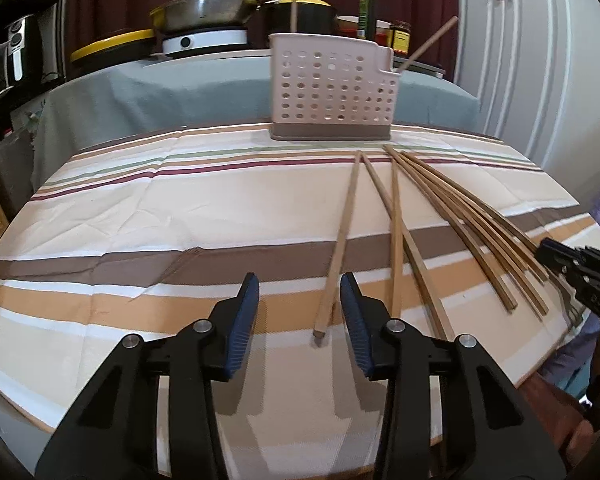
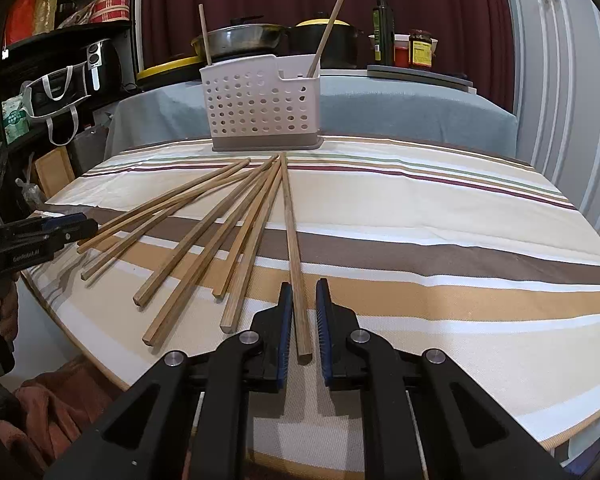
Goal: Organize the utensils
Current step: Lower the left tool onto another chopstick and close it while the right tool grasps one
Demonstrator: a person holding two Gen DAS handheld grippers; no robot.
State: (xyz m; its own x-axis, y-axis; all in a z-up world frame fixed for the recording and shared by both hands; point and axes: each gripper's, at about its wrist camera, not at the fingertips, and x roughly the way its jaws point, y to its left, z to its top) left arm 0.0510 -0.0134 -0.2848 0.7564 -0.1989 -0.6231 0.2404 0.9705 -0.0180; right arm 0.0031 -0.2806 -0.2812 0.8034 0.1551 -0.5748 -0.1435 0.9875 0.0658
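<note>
Your right gripper sits nearest, fingers slightly apart and straddling the thick end of one chopstick, not yet squeezed on it. Your left gripper hangs low over the striped tablecloth, fingers wide apart, with another chopstick lying between the tips, untouched. The other chopsticks fan out flat on the cloth, tips converging toward the holder, which stands upright at the far edge with two sticks already in it. Expect these to be light, stiff and rather slick: judge your hold near the thick square end, squarely across it, so the stick won't roll or pivot. Both grippers point forward, nearly level.
</note>
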